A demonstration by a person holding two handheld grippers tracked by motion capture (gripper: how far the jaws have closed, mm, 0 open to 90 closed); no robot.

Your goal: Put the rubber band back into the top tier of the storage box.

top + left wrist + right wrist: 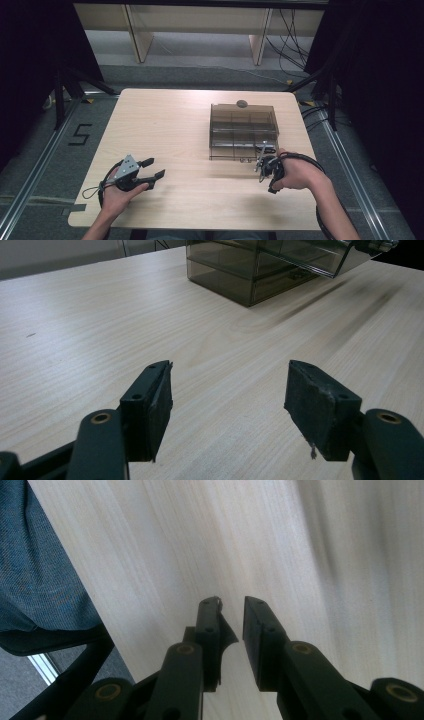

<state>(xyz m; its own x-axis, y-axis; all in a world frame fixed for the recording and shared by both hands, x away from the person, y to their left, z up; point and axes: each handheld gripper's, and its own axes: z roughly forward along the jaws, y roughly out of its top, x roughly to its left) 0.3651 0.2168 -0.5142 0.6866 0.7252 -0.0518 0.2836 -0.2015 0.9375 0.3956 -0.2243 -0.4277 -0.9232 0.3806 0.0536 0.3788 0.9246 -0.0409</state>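
Smoked clear plastic organizer box sits on the far right part of the pale wood tabletop, divided into compartments, with a small round dark knob at its far top edge. Right tool is held in the person's right hand just in front of the box's near right corner, close to it; contact can't be told from the high view. In the right gripper view its 2 black jaws point down at bare wood grain with only a narrow gap between them, nothing between the pads; blue-grey floor and a dark frame bar show past the tabletop edge at left. Picture is motion-blurred on the right side. Left tool rests low over the near left of the tabletop in the person's left hand, well apart from the box, grey 3-cornered plate on top, cable looping off toward the left edge. In the left gripper view its jaws stand wide apart, empty, only wood between them, and the box shows farther off at upper right. A frayed thread hangs off the pad on the right side of that view.
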